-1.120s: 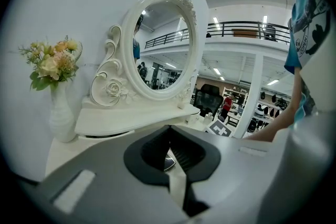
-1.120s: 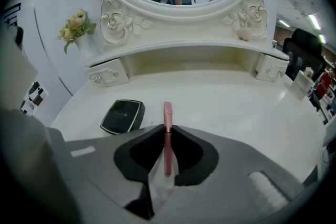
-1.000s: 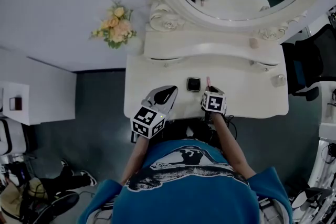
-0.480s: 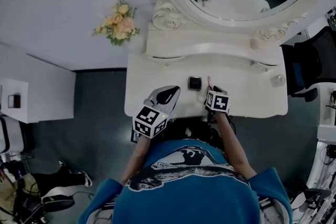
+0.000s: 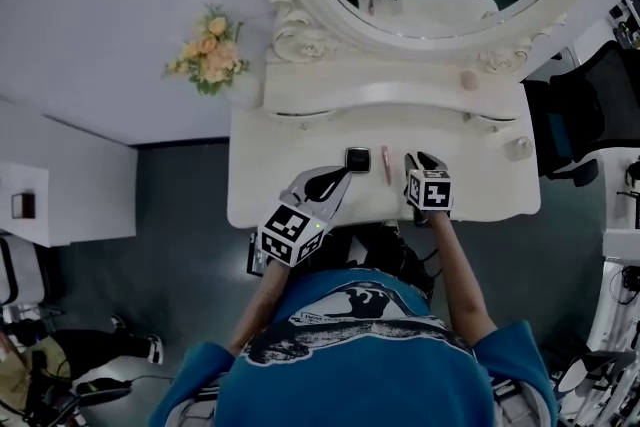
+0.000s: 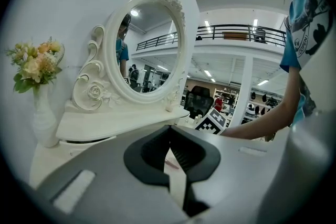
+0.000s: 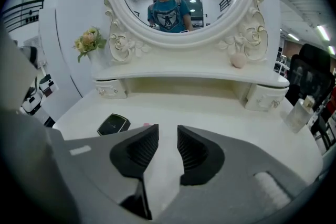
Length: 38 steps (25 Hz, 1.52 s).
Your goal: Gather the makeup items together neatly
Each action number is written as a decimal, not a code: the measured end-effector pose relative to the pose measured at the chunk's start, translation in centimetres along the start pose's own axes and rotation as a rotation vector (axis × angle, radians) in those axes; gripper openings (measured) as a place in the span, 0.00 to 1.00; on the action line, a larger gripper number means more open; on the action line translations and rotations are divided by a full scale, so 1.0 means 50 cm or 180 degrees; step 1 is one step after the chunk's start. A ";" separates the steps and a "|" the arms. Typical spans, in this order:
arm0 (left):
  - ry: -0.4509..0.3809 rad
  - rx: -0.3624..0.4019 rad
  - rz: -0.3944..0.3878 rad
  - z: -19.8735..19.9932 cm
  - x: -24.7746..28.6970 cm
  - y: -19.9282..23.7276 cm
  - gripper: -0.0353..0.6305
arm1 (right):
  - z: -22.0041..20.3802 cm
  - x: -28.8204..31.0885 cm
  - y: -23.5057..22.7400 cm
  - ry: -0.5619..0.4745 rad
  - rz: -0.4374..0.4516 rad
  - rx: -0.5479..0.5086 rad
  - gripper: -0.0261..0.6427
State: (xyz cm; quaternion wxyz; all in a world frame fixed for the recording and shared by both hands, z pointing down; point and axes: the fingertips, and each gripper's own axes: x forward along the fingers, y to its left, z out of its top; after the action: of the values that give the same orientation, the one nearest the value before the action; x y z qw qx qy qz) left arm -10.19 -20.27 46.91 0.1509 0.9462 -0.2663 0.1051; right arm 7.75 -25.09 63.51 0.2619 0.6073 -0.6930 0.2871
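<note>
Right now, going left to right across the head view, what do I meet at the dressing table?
In order: flowers → left gripper → black compact → pink lipstick → right gripper.

The person held out two grippers in front of the body. The left gripper (image 5: pixel 340 178) pointed almost level, just a little bit down. Its two jaws were pressed together at the tips, and nothing was held between them. The right gripper (image 5: pixel 420 158) was near it on its right side, and it tipped down much more. Its jaws had just been opening. They stood apart, with nothing between them. The left arm (image 5: pixel 257 310) slanted in toward the middle. The right arm (image 5: pixel 455 263) reached nearly straight ahead. The marker cube (image 5: pixel 291 234) on each gripper faced up.
</note>
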 end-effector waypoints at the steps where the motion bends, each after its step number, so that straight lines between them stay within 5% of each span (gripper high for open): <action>1: 0.0006 0.0004 -0.0015 0.002 0.009 -0.007 0.07 | 0.010 -0.006 -0.015 -0.0030 0.0004 -0.0049 0.21; 15: -0.0055 -0.0024 0.0135 0.043 0.156 -0.083 0.07 | 0.174 -0.062 -0.234 -0.0314 0.0184 -0.0817 0.23; 23: -0.0084 -0.0096 0.0436 0.050 0.207 -0.098 0.07 | 0.264 -0.041 -0.331 -0.0438 0.0276 -0.1047 0.25; 38: -0.0135 -0.0257 0.0972 0.032 0.237 -0.115 0.07 | 0.337 0.044 -0.373 -0.0404 0.0484 -0.1388 0.25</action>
State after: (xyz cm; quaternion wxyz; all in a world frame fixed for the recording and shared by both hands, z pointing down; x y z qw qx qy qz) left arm 3.01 -21.75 47.40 0.1654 0.8898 -0.4143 0.0961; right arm 25.76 -40.49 54.83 0.3204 0.4993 -0.7974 0.1108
